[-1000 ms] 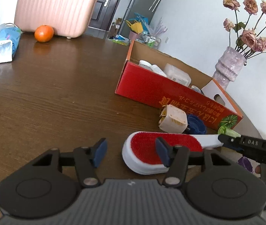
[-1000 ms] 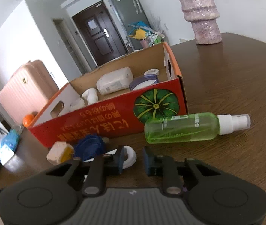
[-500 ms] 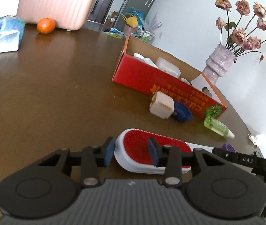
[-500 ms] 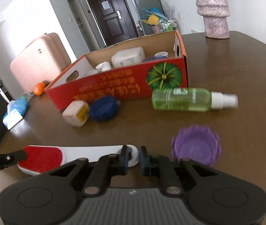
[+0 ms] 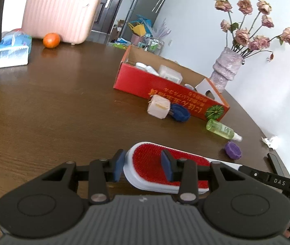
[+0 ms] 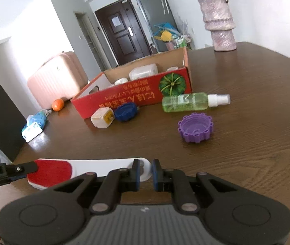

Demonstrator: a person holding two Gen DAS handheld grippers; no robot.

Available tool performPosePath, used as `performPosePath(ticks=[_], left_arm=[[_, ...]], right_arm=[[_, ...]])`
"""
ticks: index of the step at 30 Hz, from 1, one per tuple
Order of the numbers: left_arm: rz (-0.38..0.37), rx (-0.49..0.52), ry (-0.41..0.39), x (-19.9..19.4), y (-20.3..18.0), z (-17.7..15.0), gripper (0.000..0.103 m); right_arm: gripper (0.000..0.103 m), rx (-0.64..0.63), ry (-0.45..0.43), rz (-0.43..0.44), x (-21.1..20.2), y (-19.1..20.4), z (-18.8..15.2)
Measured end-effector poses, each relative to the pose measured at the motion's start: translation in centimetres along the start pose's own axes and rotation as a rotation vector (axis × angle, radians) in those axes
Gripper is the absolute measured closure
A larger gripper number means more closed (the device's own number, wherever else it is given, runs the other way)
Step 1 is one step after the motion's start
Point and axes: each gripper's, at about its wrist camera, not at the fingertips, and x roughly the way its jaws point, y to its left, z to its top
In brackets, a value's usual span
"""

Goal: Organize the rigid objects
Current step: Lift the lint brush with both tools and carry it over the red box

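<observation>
- left wrist view: my left gripper [image 5: 142,167] has its jaws around the red fuzzy end of the lint brush [image 5: 157,161], near me. the pads look close on its sides, so i think it grips. the red cardboard box [image 5: 165,89] sits far right on the smooth brown table [image 5: 53,106].
- right wrist view: my right gripper [image 6: 145,172] pinches the flat white handle, jaws almost closed. i think both lift the brush now; next it goes to the box, past the ridged purple cap [image 6: 195,127] and green spray bottle [image 6: 187,102].
</observation>
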Motion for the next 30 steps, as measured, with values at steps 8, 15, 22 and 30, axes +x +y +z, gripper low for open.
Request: performPosePath(ticks=[8, 15, 22, 30], left_arm=[[-0.027, 0.064, -0.077, -0.2, -2.5, 3.2, 0.064], [-0.083, 0.124, -0.170, 2.8, -4.6, 9.8, 0.063], [-0.110, 0.124, -0.183, 8.8, -3.9, 16.7, 0.063], [-0.075, 0.101, -0.161, 15.9, -0.8, 20.3, 0.063]], right_arm=[[0.091, 0.024, -0.078, 0.029, -2.0, -0.7, 2.4], [0.091, -0.018, -0.174, 0.003, -1.5, -0.5, 8.7], [0.091, -0.048, -0.217, -0.016, 3.4, -0.2, 16.0], [0.091, -0.072, -0.161, -0.023, 12.2, -0.1, 19.6]])
